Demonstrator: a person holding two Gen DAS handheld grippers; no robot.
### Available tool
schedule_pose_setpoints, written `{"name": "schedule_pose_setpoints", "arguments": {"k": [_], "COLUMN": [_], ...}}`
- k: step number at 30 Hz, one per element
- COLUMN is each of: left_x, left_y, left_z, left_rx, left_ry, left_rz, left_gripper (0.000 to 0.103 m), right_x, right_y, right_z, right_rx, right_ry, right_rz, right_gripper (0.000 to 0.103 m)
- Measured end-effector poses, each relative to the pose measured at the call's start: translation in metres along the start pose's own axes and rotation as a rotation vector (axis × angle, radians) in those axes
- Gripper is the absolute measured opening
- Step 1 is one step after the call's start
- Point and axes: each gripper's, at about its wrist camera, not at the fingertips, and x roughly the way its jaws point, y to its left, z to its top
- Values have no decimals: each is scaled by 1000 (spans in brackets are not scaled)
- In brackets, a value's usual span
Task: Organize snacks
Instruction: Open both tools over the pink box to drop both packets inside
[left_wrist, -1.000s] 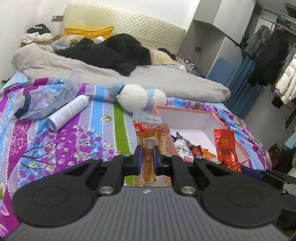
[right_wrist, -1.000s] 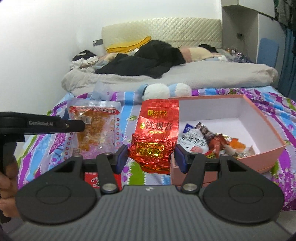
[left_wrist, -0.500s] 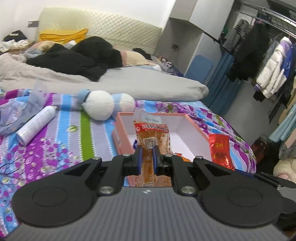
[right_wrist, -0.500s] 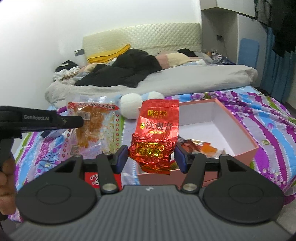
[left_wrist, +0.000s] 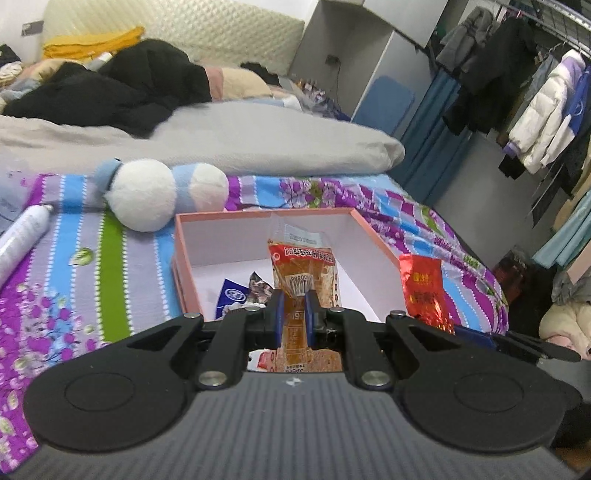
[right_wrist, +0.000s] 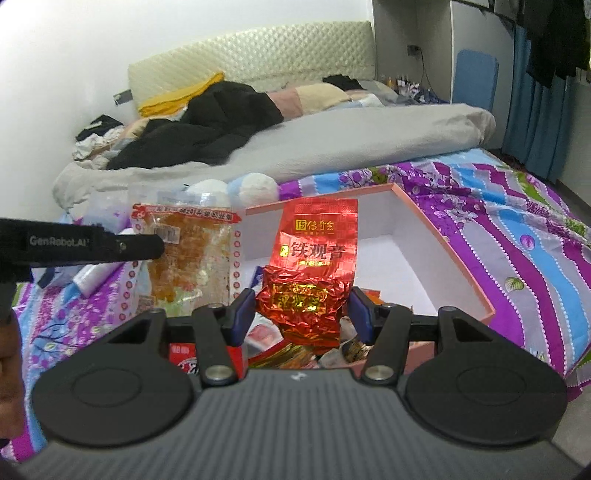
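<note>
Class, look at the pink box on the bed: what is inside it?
Inside the pink box, a blue-and-white packet and a dark wrapper lie on its white floor. The orange snack bag and left gripper cover whatever lies nearer.

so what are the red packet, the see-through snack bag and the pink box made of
Red packet: looks like metallised foil, glossy and sharply crinkled, catching bright glints.
See-through snack bag: thin clear plastic film with a printed red border; the orange contents show through it.
Pink box: probably paperboard, matte pink outside and plain white inside, with thin, stiff, straight walls.
</note>
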Motion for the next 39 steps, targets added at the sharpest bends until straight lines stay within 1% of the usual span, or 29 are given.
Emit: {"name": "schedule_pose_setpoints", "arguments": {"k": [6, 12, 16, 20, 22, 23, 24, 25, 26, 28, 32, 39], "left_x": [68, 131, 155, 163, 162, 160, 159, 155, 149, 139, 111, 45], "left_y": [3, 14, 21, 25, 26, 27, 28, 28, 27, 28, 20, -2], "left_z": [8, 9, 5, 5, 5, 5, 6, 6, 6, 9, 15, 25], "left_rx": [-13, -24, -35, -37, -35, -35, -38, -42, -45, -59, -40, -6], "left_ry": [66, 142, 170, 180, 181, 181, 181, 179, 171, 158, 132, 54], "left_rz": [8, 30, 36, 48, 51, 55, 60, 71, 76, 79, 98, 86], "left_gripper": [14, 14, 14, 14, 18, 23, 43, 54, 64, 64, 64, 64], "right_x": [53, 102, 130, 144, 148, 150, 150, 151, 150, 146, 124, 65], "right_y": [-26, -45, -53, -55, -56, -57, -57, -58, -58, -60, -58, -50], "right_z": [9, 3, -3, -6, -6, -6, -6, -6, -5, -2, 4, 19], "right_rx": [14, 28, 32, 35, 39, 45, 50, 55, 58, 69, 73, 81], "right_ry": [53, 124, 170, 193, 201, 208, 213, 217, 216, 206, 169, 75], "right_rz": [-2, 5, 11, 21, 22, 20, 20, 19, 19, 16, 17, 22], "right_gripper": [58, 58, 58, 59, 60, 62, 70, 74, 82, 82, 82, 82]}}
